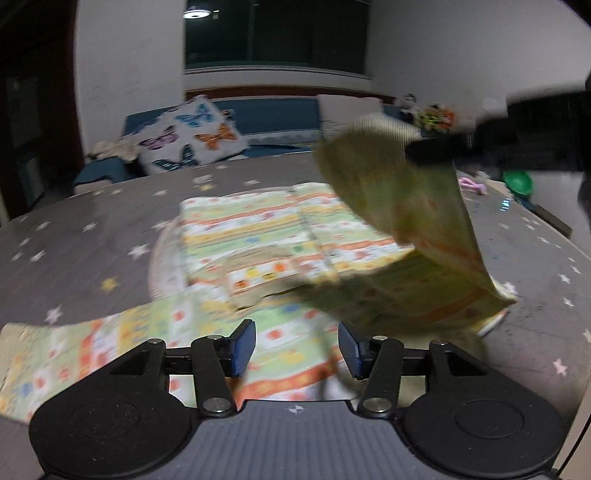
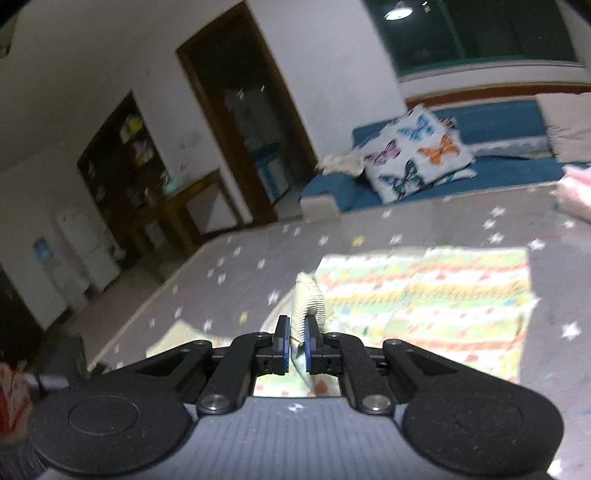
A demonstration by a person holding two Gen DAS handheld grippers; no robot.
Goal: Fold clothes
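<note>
While the right gripper [image 2: 295,343] clamps a cuffed end of the striped garment [image 1: 258,236] and lifts it, the body lies flat at 12 o'clock on the star-print cloth [image 1: 92,221]; left gripper [image 1: 295,350] hangs apart, empty, nearer the sleeve trailing toward 9.

White walls, dark window [image 1: 275,33] w/ ceiling-lamp reflection, blue sofa [image 2: 498,147] + butterfly cushion [image 1: 192,134], brown doorway [image 2: 243,110].
</note>
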